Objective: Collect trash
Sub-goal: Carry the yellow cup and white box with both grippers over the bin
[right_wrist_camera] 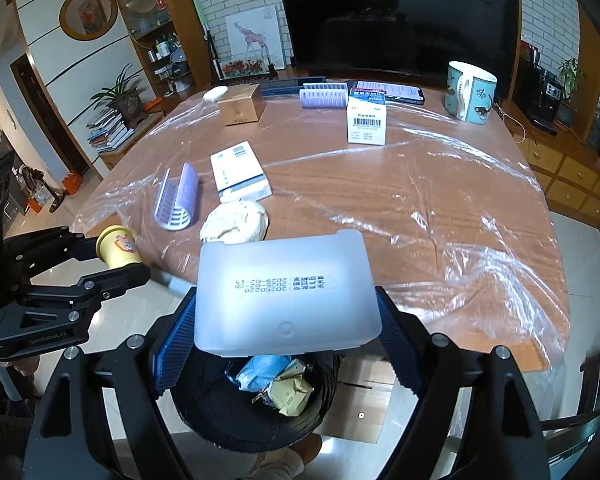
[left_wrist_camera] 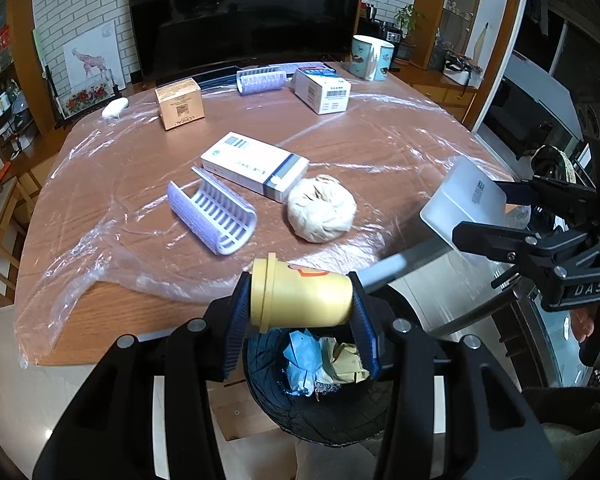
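My left gripper is shut on a yellow paper cup, held sideways over a black trash bin that holds blue and yellow crumpled waste. The cup also shows in the right wrist view. My right gripper is shut on a translucent white plastic tray, held over the same bin; the tray shows at the right of the left wrist view. A crumpled paper ball lies on the table near its front edge.
The wooden table is covered with clear plastic film. On it lie a white medicine box, a purple ribbed roller half, a tan box, another white box, a second purple roller and a teal mug.
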Available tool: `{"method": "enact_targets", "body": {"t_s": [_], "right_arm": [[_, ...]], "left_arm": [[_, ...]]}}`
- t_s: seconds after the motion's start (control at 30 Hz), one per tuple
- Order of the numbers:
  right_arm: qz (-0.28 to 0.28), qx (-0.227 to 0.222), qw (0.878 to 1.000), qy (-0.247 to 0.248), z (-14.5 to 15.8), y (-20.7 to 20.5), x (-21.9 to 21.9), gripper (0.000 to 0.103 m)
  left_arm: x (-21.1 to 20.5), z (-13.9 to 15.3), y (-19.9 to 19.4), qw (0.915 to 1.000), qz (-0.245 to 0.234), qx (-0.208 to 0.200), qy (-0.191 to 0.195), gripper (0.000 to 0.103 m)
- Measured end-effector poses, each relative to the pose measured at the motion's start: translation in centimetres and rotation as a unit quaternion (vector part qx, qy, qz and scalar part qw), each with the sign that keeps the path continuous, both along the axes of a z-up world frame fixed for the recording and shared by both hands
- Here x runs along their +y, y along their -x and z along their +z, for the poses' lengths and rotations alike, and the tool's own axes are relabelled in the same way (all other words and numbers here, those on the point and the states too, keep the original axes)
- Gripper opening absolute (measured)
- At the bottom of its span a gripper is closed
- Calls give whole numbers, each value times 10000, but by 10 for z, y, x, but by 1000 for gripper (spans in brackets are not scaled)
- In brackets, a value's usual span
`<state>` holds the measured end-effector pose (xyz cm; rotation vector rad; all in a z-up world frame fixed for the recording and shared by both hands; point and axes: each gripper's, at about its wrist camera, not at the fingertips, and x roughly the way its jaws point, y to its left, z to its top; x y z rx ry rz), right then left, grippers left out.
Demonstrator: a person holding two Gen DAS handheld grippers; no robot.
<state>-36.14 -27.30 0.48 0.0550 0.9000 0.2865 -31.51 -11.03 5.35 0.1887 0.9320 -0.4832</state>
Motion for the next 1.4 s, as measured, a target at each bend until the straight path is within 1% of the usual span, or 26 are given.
{"method": "enact_targets", "body": {"t_s": [0.6,0.8,1.4], "right_arm": [[239,213,9995,6,-16,33,2,81],[295,325,9990,-11,-26,36,5,81],[490,758,9958,141,-64,38,16,81]], "left_arm": [[-14,-17,27,9996,-104,109,-217,47],[-16,-28,31,9993,-112,198,-306,47],[-16,-64,40,9965,-104,514,-649,47]]}}
